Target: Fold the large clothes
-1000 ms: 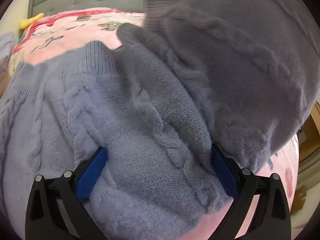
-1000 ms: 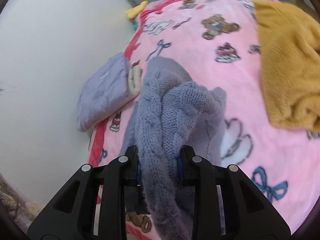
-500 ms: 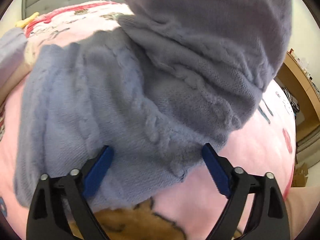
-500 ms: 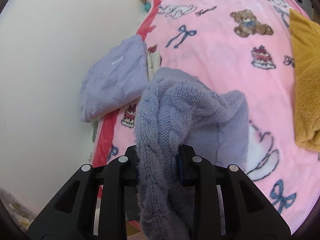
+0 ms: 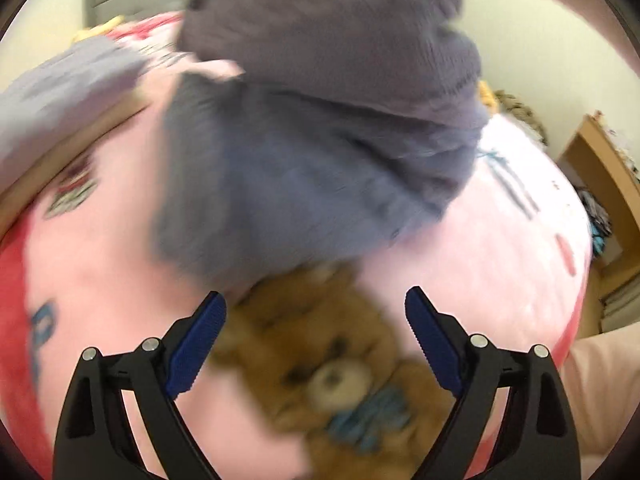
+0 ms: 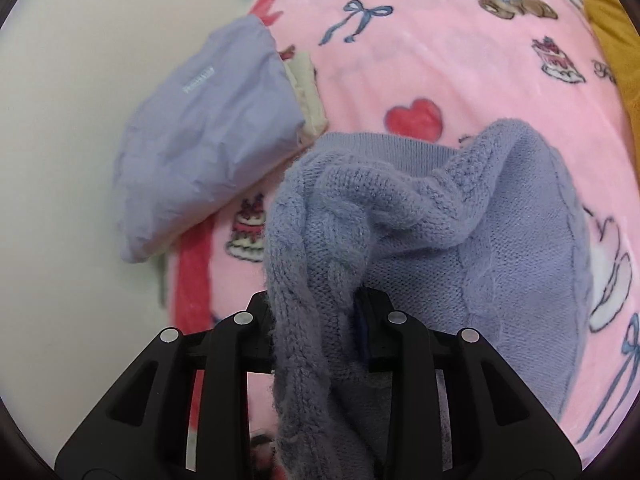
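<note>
Since the earlier frames the left gripper [image 5: 314, 316] has drawn back off the sweater [image 5: 312, 184]: a second ago the knit filled the space between its blue pads, and now only the pink blanket [image 5: 500, 248] and a printed teddy bear [image 5: 332, 376] show there. Its jaws have just been closing a little, yet they stand wide apart with nothing between them. The left view is blurred.

The right gripper [image 6: 316, 324] has travelled along the bed, so the heart print [image 6: 416, 118] and the folded pale-purple garment [image 6: 208, 136] now sit nearer its view than before. Its fingers are clamped on a bunched fold of the sweater [image 6: 472, 248], as they were a second ago; the cable-knit edge runs down between them and hides the pads almost wholly.

The sweater lies on the blanket [image 6: 440, 48], part of it lifted. In the left view one dark layer hangs down from the top of the picture over the rest, which rests on the bed just beyond the open jaws. In the right view the ribbed hem lies flat just below the heart, and the body spreads to the right over a white print.

The pale-purple garment lies at the blanket's edge by the wall [image 6: 72, 160], just beside the sweater. A mustard garment [image 6: 616, 48] lies at the right edge, well apart from the sweater.
</note>
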The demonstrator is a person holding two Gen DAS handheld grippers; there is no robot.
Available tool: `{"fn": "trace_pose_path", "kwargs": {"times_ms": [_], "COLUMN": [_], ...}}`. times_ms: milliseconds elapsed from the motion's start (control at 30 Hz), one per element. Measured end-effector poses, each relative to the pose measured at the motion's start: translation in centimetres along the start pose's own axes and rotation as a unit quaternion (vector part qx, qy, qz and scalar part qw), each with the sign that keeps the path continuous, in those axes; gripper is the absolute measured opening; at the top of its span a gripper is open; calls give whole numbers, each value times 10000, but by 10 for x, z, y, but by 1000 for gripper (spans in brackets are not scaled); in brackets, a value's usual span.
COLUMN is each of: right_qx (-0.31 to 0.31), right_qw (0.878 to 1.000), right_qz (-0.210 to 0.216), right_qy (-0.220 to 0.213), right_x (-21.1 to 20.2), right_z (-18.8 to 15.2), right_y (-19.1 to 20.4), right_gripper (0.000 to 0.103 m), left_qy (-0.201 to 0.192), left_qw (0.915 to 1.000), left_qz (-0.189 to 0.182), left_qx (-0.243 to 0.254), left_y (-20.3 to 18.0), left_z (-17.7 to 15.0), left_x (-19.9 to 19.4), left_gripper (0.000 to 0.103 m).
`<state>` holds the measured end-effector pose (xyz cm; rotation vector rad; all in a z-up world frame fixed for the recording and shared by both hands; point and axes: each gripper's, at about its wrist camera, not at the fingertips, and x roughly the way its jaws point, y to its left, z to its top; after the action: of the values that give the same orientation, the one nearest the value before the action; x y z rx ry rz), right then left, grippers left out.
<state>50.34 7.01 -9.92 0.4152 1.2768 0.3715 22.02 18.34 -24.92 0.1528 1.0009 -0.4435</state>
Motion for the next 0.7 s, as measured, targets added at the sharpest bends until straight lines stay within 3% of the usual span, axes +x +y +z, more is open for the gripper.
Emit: {"fn": "trace_pose_path", "kwargs": {"times_ms": [167, 333, 433, 467, 500, 567, 667, 700], "right_qx": [-358, -170, -528, -615, -692, -667, -537, -476], "right_qw": [9963, 9937, 9879, 9869, 9869, 9922, 9979, 9988], "right_qz": [-775, -1087, -1445, -1479, -1443, -1031, -353, 106], "right_qy": [13, 226, 184, 195, 186, 226, 79, 6], "right_x": [53, 93, 107, 110, 111, 106, 77, 59], "right_z": [-18, -31, -37, -38, -39, -36, -25, -19], "right_y": [22, 18, 31, 32, 35, 37, 37, 33], "right_gripper": [33, 38, 50, 60, 74, 87, 87, 88], "left_qy": [49, -191, -298, -337, -371, -491, -704, -799], "left_qw": [9969, 9922, 9914, 9917, 9918, 9920, 9912, 9905], "left_qz": [499, 909, 950, 911, 888, 830, 722, 672], "left_qx": [-608, -835, -854, -845, -846, -815, -851, -898], "left_y": [50, 77, 82, 77, 80, 74, 66, 65], "left_z": [-15, -17, -12, -6, -3, 2, 13, 18], "left_x": [-28, -46, -50, -50, -50, -55, -64, -69], "left_gripper": [90, 90, 90, 90, 90, 90, 90, 90]}}
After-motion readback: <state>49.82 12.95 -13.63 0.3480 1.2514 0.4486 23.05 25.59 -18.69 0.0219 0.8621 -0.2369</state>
